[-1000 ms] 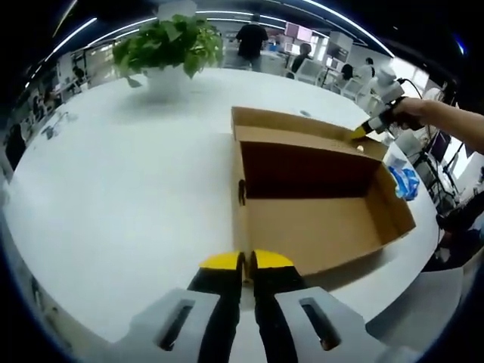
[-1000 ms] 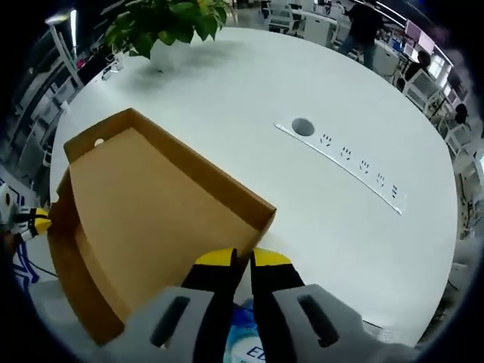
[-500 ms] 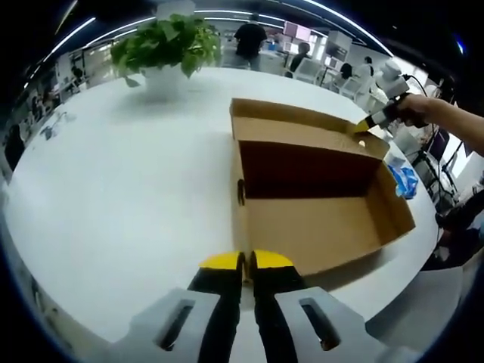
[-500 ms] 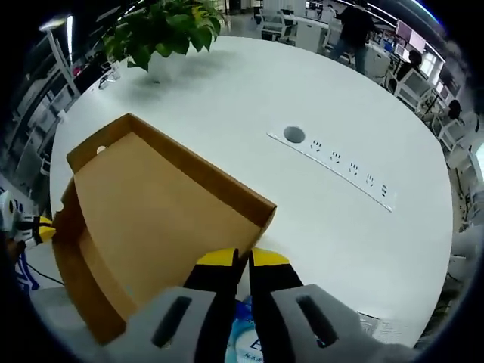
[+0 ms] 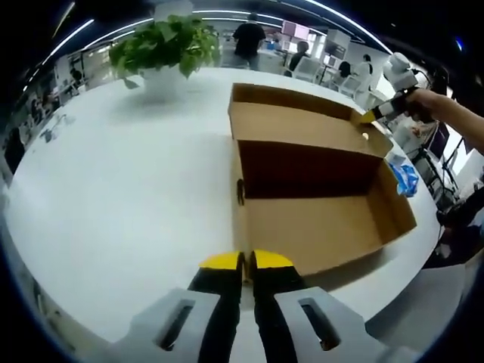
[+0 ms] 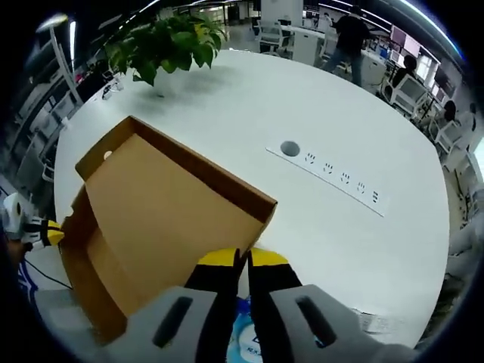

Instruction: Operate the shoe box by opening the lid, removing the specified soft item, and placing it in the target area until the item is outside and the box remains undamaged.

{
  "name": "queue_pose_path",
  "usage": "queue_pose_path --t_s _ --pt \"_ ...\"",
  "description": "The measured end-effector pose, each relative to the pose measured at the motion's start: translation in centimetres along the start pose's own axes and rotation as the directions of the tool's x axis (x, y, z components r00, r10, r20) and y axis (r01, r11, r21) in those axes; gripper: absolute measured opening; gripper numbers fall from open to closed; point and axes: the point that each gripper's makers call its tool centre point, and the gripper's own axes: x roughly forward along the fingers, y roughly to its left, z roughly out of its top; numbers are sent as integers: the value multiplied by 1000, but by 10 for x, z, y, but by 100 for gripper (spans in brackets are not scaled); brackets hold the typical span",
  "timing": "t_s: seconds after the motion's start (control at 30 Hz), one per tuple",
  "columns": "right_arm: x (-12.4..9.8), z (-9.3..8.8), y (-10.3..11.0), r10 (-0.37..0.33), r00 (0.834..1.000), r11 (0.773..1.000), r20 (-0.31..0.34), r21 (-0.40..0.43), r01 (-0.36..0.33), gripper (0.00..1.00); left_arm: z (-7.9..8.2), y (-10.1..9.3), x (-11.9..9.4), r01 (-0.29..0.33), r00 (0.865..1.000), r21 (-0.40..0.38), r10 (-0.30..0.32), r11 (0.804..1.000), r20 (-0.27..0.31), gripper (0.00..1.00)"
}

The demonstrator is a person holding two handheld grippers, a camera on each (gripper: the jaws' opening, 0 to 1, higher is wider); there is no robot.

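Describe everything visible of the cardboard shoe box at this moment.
The shoe box is plain brown cardboard, open, resting on the white table near its edge. Its hinged lid is folded back, inner face up. The interior looks empty. A small round hole marks a lid corner, and a slot marks the near end wall. The right tongs, shut, are at the lid's corner. A blue packet lies beside the box.
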Motion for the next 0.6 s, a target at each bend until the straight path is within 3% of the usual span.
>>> queue_pose_path --t_s 0.6 --pt "-32 12 10 10 995 1000 103 2 -10 1 -1 -2 -2 2 1000 2 -2 1000 -3 1"
